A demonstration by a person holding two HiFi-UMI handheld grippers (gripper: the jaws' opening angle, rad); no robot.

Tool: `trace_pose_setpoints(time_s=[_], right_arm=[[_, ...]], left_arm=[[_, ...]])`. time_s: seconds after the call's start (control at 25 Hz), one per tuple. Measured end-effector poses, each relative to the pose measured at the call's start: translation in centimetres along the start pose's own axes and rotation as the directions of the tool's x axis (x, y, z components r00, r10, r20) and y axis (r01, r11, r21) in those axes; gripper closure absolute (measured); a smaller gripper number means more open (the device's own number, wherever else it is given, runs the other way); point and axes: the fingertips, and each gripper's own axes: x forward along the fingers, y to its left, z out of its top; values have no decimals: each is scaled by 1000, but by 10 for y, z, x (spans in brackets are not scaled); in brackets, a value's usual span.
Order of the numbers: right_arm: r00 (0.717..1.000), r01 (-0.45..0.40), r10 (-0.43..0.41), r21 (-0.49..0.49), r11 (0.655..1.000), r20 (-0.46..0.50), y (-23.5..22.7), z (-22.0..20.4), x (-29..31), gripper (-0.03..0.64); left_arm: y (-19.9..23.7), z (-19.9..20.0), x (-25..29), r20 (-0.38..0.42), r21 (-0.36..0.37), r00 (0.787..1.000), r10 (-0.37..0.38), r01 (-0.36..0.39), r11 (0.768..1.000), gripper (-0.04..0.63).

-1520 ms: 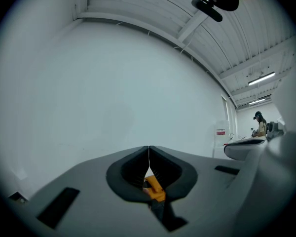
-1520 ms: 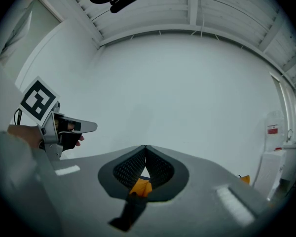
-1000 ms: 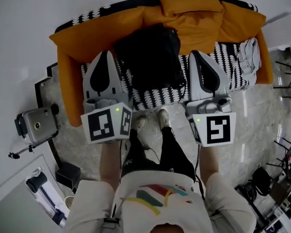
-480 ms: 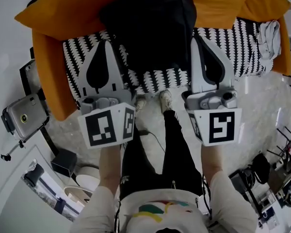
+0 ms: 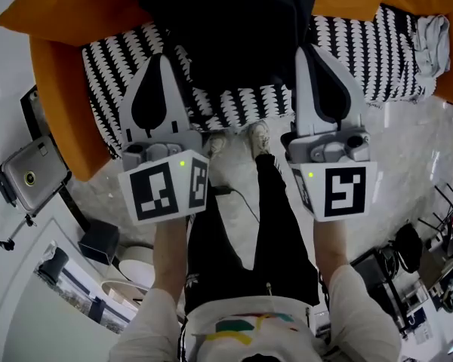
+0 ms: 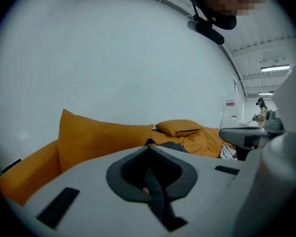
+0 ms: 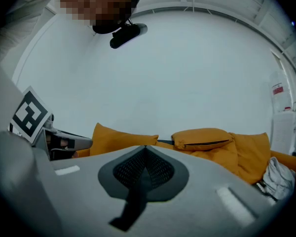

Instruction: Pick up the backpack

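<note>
Both sets of jaws we find closed and empty, on the left gripper (image 5: 161, 57) and the right gripper (image 5: 307, 50). We record the black backpack (image 5: 234, 21) on the orange sofa (image 5: 57, 104), apparently untouched between the tips.

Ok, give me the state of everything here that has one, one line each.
left gripper, shut, empty
right gripper, shut, empty
backpack, lying on the sofa, not gripped
throw, spread flat over the seat
small cushion, lying on the back cushions
grey cloth, crumpled at the sofa's right end
</note>
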Motion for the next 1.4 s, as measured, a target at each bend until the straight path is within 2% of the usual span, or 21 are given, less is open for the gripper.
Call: trace_pose_setpoints(time_s=[0.76, 0.96, 1.04, 1.08, 1.12, 1.2, 1.32, 1.4], right_arm=[[998, 17, -19, -26, 1000, -67, -9, -19, -10, 614], [995, 11, -15, -39, 999, -97, -10, -22, -2, 612], [993, 5, -11, -51, 999, -117, -16, -26, 1, 525], [993, 5, -12, -51, 999, -120, -20, -27, 3, 524], [993, 9, -15, -48, 999, -118, -23, -27, 6, 517], [993, 17, -21, -38, 999, -115, -27, -27, 11, 493], [991, 36, -37, -10, 999, -125, -35, -35, 20, 388], [989, 48, -47, 4, 999, -142, -41, -44, 25, 368]], left_arm=[[-11, -5, -5, 3, 1, 1000, -15, 15, 1000, 580], [-1, -2, 0, 1, -2, 1000, -6, 6, 1000, 578], [-1, -3, 5, -3, -2, 1000, -2, 2, 1000, 577], [0, -3, 7, -6, -4, 1000, -4, 4, 1000, 572], [1, -4, 10, -11, -6, 1000, -9, 9, 1000, 546], [7, -8, 16, -26, -18, 999, -21, 20, 1000, 437], [18, -21, 26, -43, -28, 999, -17, 16, 999, 394], [25, -37, 34, -78, -10, 997, -10, 9, 1000, 373]])
